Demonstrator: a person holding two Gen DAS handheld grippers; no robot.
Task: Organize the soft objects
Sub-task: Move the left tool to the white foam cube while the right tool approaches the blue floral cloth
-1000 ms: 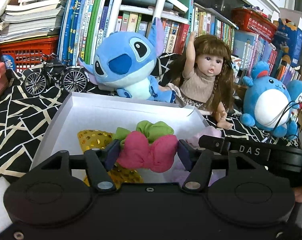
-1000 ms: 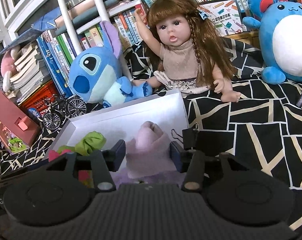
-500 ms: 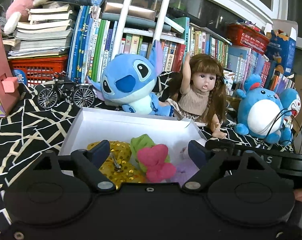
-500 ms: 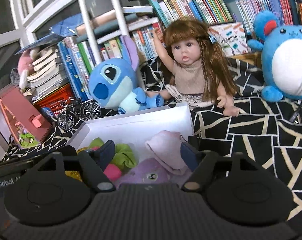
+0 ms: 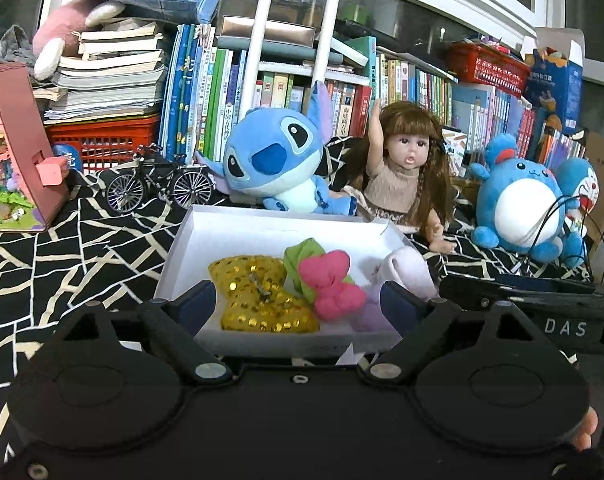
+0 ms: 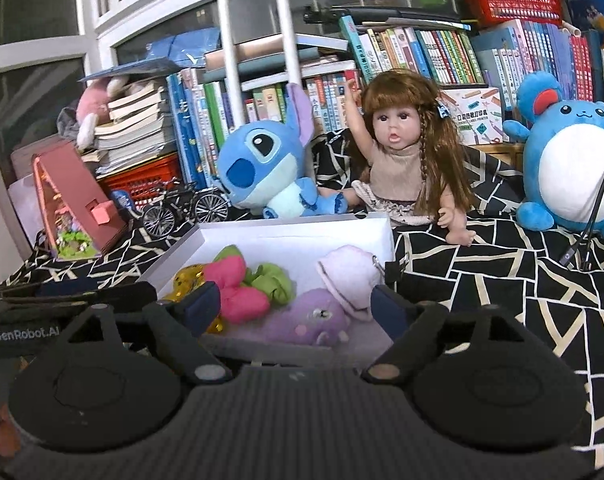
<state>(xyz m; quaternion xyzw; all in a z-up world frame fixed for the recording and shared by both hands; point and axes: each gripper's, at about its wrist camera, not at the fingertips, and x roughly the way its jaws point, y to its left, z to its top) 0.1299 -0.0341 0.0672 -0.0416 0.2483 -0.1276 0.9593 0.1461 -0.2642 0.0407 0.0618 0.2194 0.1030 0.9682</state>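
Left gripper (image 5: 298, 304) released, fingers spread wide, nothing between them, hovering at the near edge of the white box (image 5: 238, 236). Right gripper (image 6: 296, 306) likewise released and empty, at the same near edge, just right of the left one. Inside the box: gold bow (image 5: 258, 294) at near left, pink bow (image 5: 331, 282) touching it on the right, green scrunchie (image 5: 303, 252) behind the pink bow, pale pouch (image 6: 347, 276) at far right, purple plush (image 6: 309, 318) in front of the pouch. Box resting on a black patterned cloth (image 5: 82, 240). Beyond the box: Stitch (image 5: 274, 160), doll (image 5: 405, 172) to its right, toy bicycle (image 5: 158, 184) to the left, round blue plush (image 5: 521, 204) far right, books (image 5: 206, 92) behind.
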